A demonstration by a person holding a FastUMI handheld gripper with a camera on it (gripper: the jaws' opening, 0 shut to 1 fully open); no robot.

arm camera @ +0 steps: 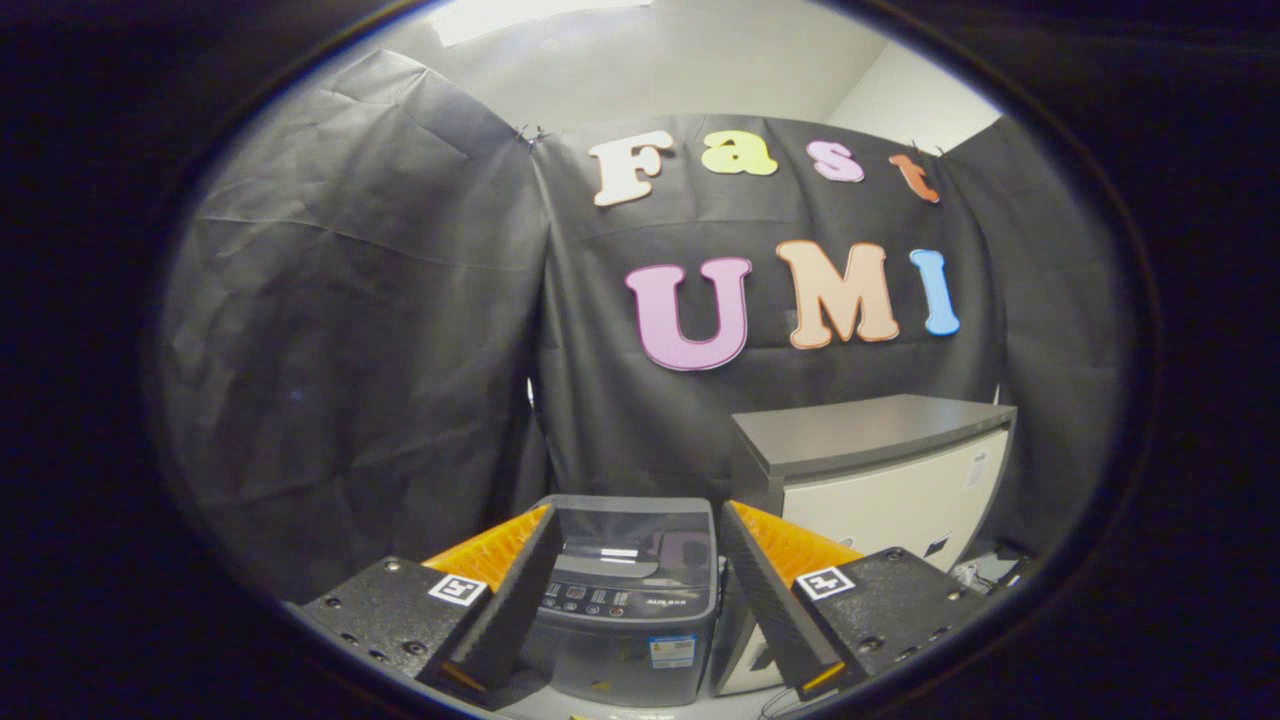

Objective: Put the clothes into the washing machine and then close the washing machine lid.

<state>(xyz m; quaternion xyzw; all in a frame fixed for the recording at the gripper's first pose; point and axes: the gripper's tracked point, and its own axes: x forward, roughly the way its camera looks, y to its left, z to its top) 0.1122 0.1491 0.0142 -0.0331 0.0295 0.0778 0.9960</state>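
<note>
A small grey top-loading washing machine [630,600] stands on the floor against the black cloth wall, seen between and beyond my fingers. Its dark glossy lid [635,540] lies flat and closed, with a control panel along the front edge. My gripper [637,515] is open, held well back from the machine and above its level, with nothing between the fingers. No clothes are in sight.
A white cabinet with a grey top [880,470] stands right beside the washing machine, on its right and taller than it. Black cloth walls close off the back and the left. Cables [985,572] lie on the floor at the cabinet's right.
</note>
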